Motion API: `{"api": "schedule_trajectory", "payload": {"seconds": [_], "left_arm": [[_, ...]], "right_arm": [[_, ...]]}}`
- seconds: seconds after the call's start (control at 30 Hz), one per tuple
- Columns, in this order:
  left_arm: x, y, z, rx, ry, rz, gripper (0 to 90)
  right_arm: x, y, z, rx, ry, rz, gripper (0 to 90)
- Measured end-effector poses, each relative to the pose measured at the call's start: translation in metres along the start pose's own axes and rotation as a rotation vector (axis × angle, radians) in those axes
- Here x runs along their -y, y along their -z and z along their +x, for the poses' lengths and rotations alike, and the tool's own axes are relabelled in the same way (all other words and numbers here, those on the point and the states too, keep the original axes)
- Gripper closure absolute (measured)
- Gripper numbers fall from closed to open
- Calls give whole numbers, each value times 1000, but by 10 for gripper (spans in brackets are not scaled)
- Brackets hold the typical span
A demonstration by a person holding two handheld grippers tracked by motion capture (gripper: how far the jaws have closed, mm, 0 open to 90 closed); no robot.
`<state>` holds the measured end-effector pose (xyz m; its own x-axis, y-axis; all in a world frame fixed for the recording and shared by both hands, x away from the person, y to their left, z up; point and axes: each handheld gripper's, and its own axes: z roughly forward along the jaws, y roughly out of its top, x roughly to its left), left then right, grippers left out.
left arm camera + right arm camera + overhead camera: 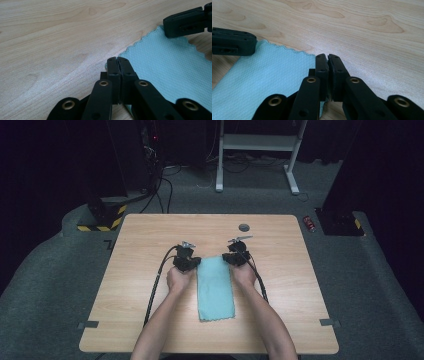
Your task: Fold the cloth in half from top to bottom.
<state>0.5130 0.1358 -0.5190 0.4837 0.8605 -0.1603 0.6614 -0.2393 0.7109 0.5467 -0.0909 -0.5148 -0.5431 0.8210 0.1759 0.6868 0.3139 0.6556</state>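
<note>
Light-blue rectangular woven cloth (pixel 215 287) lies flat mid-table (pixel 140 320), long axis toward the person. Left gripper (pixel 117 60) and right gripper (pixel 327 57) each pinch a far corner, jaws closed. Thin, limp fabric, probably sags; corner grips look right.

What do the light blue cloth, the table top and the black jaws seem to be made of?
The light blue rectangular cloth looks like microfibre: a fine woven grid, matte, with scalloped stitched edges. The pale wooden table top shows grain and knots under a smooth, faint sheen; whether veneer, laminate or solid wood cannot be told. The black jaws look like matte moulded plastic with brass-coloured rivets, though metal is possible.
</note>
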Motion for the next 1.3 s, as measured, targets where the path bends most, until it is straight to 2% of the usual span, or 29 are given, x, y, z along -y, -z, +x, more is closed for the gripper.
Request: {"api": "schedule_trajectory", "payload": {"seconds": [0.1, 0.23, 0.4, 0.53, 0.67, 0.8, 0.87, 1.0, 1.1, 1.17, 1.3], "left_arm": [[0, 0, 1, 9, 11, -2, 890], [0, 1, 2, 15, 10, -2, 893], [-3, 4, 4, 39, 31, -23, 894], [-14, 6, 0, 34, 3, -27, 895], [-24, 8, -3, 38, -7, -38, 895], [-32, 13, -4, 57, 0, -65, 895], [-36, 16, -5, 55, -13, -74, 895], [-39, 23, -8, 81, -13, -103, 895], [-36, 29, -13, 95, -33, -116, 895], [-35, 33, -16, 104, -45, -123, 894], [-33, 40, -17, 121, -63, -128, 894]], "right_arm": [[0, 0, 1, 6, 17, 0, 876], [1, 2, 0, -9, 13, -9, 882], [0, 9, 1, -12, 37, -52, 885], [-4, 17, 1, -11, 45, -79, 886], [-6, 22, -4, -17, 22, -99, 888], [-8, 30, -8, -25, 25, -124, 889], [-9, 35, -12, -31, 5, -141, 889], [-10, 45, -13, -49, -4, -171, 889], [-9, 51, -9, -64, 11, -186, 889], [-8, 56, -4, -68, 37, -195, 889], [-3, 64, 1, -78, 67, -206, 889]]}}
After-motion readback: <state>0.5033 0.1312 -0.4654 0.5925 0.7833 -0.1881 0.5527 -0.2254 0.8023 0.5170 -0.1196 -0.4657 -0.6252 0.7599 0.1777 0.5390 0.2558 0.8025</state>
